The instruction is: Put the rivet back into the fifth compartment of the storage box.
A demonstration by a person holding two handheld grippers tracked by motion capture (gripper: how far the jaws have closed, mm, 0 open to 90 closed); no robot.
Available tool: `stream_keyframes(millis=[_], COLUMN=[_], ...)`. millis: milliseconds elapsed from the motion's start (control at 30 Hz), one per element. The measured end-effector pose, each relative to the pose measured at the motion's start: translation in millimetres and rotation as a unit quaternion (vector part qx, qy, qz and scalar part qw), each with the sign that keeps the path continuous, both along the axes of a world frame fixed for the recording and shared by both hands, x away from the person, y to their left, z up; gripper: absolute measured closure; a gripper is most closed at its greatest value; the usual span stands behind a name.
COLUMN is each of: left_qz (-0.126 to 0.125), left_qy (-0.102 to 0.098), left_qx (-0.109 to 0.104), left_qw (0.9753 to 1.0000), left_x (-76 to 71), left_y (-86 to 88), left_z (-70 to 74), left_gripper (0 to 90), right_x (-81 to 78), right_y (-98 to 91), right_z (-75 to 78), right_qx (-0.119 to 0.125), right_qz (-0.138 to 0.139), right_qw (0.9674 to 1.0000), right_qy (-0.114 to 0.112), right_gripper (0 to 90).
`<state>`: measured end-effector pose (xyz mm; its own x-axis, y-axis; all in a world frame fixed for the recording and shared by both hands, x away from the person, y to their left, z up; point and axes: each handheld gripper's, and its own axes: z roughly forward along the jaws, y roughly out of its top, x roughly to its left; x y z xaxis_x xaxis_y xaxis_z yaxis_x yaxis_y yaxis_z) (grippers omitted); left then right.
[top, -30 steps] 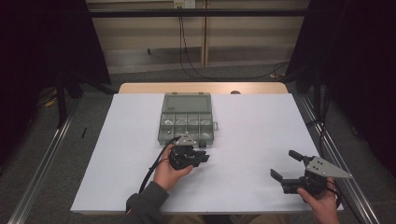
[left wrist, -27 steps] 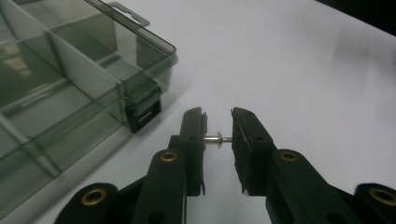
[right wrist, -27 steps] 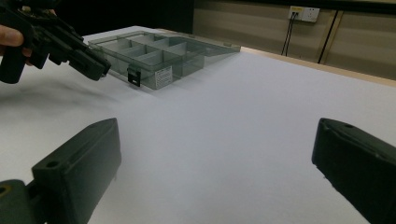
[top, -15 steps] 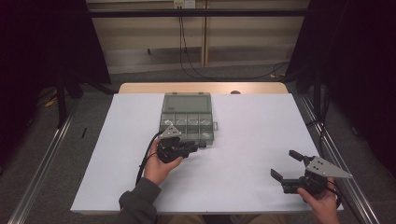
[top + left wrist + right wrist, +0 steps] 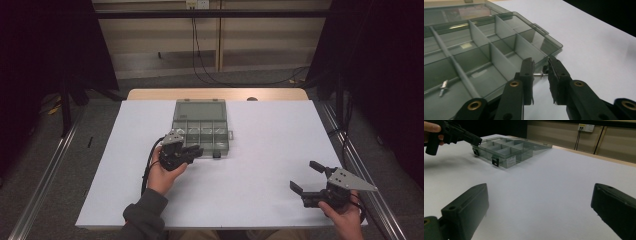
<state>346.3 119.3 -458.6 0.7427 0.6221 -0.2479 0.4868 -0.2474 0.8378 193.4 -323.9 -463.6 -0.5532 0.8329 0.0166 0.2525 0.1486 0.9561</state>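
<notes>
Small silver metal screw [image 5: 539,74] sits pinched crosswise between the jaws of the left gripper [image 5: 541,72], right over the near edge of the smoky grey clear plastic organizer box [image 5: 200,128], lid flipped open behind it. Another little silver screw [image 5: 443,87] lies in a compartment off to that gripper's left. Right gripper [image 5: 306,177] hangs wide open over bare white table [image 5: 270,140], well apart from the box.

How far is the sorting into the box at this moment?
Done: one small metal piece already lies in a compartment of the open organizer box. In hand: the left gripper holds a small screw at the box's edge. Left: dropping it in; the right gripper waits open, apart.
</notes>
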Motion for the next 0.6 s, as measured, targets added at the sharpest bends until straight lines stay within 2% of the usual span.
stream_keyframes(millis=[100, 133, 200, 233, 333, 600], left_qz=[0.013, 0.024, 0.029, 0.04, 0.047, 0.075], left_qy=[-0.002, -0.011, -0.01, -0.016, -0.014, -0.012], left_qx=[-0.003, 0.005, 0.002, 0.007, -0.001, 0.004], left_qw=[0.9999, 0.9997, 0.9995, 0.999, 0.9988, 0.9971], left_x=[1.9, 3.1, 3.9, 4.9, 6.4, 11.9], left_y=[5.3, 8.8, 10.6, 13.8, 16.9, 32.2], left_z=[0.5, 0.6, 0.4, 0.1, -0.3, -3.1], left_gripper=[74.5, 74.5, 74.5, 74.5, 74.5, 74.5], right_x=[-0.2, -0.1, -0.1, -0.1, -0.1, -0.5], right_y=[-0.1, -0.1, -0.1, 0.0, 0.1, -0.2], right_z=[0.0, 0.0, 0.0, -0.1, -0.2, -0.1], right_qx=[0.0, 0.0, 0.0, 0.0, 0.0, 0.0], right_qz=[-0.001, -0.001, -0.001, -0.001, 0.0, 0.0], right_qw=[1.0, 1.0, 1.0, 1.0, 1.0, 1.0], right_qy=[0.0, 0.0, 0.0, 0.0, 0.0, 0.001], right_gripper=[1.3, 1.3, 1.3, 1.3, 1.3, 1.3])
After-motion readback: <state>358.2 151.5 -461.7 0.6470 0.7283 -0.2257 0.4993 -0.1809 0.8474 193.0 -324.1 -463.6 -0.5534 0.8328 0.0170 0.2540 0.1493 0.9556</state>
